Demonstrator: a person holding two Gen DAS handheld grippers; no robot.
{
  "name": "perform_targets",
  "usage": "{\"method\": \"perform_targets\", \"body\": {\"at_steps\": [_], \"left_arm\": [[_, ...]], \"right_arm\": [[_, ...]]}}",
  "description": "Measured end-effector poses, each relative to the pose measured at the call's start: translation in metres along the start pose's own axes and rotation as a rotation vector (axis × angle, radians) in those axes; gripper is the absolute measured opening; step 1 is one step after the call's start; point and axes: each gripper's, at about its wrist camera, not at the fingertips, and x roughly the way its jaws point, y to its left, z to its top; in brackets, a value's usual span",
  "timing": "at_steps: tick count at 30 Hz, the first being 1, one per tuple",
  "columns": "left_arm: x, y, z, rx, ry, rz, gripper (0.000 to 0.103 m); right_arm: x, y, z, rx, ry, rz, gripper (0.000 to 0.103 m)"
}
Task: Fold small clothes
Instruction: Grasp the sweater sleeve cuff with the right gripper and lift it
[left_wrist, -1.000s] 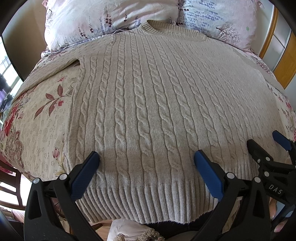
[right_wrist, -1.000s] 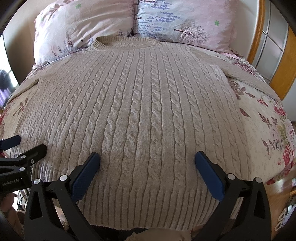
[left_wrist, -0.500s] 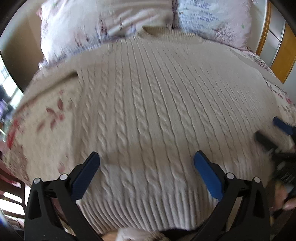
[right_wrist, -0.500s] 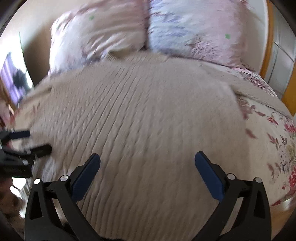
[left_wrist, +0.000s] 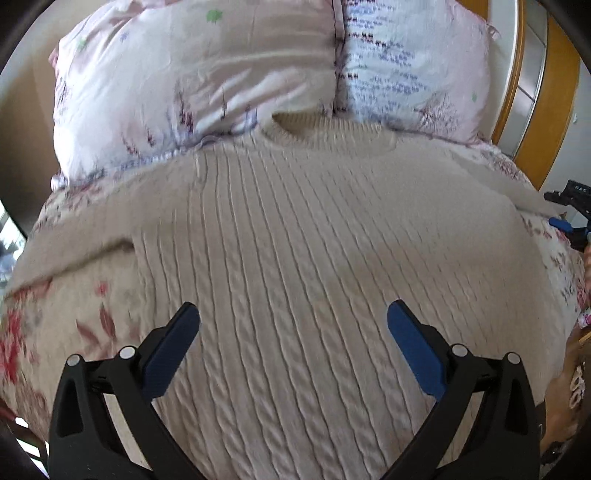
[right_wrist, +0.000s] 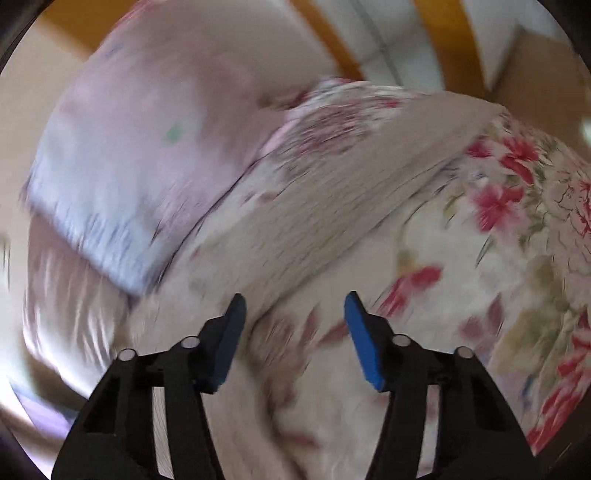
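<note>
A beige cable-knit sweater (left_wrist: 295, 258) lies flat, front up, on a floral bedspread (left_wrist: 55, 325), its collar by the pillows. My left gripper (left_wrist: 293, 343) is open and empty over the sweater's lower body. In the blurred right wrist view, my right gripper (right_wrist: 293, 332) is open, its jaws narrower, hovering just above the sweater's right sleeve (right_wrist: 332, 192), which runs diagonally across the bedspread (right_wrist: 480, 295). The right gripper also shows at the right edge of the left wrist view (left_wrist: 572, 218).
Two pale floral pillows (left_wrist: 192, 85) (left_wrist: 413, 66) lie at the head of the bed. A wooden headboard frame (left_wrist: 554, 92) stands at the right. A pillow (right_wrist: 140, 147) sits left of the right sleeve.
Both grippers moved forward from the hem. The right gripper swung far right, turned toward the right sleeve, and its jaws narrowed. The left moved up over the body.
</note>
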Motion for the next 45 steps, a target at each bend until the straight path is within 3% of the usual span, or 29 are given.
{"method": "perform_targets", "body": {"at_steps": [5,10,14,21,25,31,37,40,42,45], "left_arm": [[0.017,0.004,0.031,0.014,0.029,0.001,0.101],[0.027,0.001,0.047,0.044,0.025,-0.051,0.101],[0.035,0.006,0.059,0.001,0.026,-0.100,0.101],[0.046,0.021,0.072,-0.089,0.008,-0.133,0.101],[0.050,0.030,0.075,-0.123,-0.033,-0.176,0.101],[0.057,0.041,0.078,-0.156,-0.023,-0.238,0.101],[0.060,0.053,0.079,-0.243,-0.026,-0.279,0.101],[0.058,0.054,0.080,-0.269,-0.033,-0.291,0.101],[0.057,0.055,0.080,-0.286,-0.041,-0.312,0.101],[0.058,0.055,0.080,-0.331,-0.037,-0.349,0.101]], "right_arm": [[0.020,-0.035,0.037,0.183,0.001,-0.046,0.048],[0.028,-0.052,0.051,0.252,-0.022,-0.081,0.044],[0.026,-0.060,0.062,0.279,-0.063,-0.103,0.041],[0.027,-0.076,0.068,0.305,-0.101,-0.125,0.013],[0.027,-0.075,0.068,0.272,-0.125,-0.140,0.009],[0.006,-0.031,0.070,0.079,-0.243,-0.136,0.008],[-0.020,0.056,0.051,-0.172,-0.296,0.014,0.008],[-0.022,0.108,0.021,-0.295,-0.255,0.146,0.008],[-0.012,0.143,-0.011,-0.388,-0.178,0.233,0.008],[0.018,0.179,-0.062,-0.492,-0.028,0.294,0.008]]}}
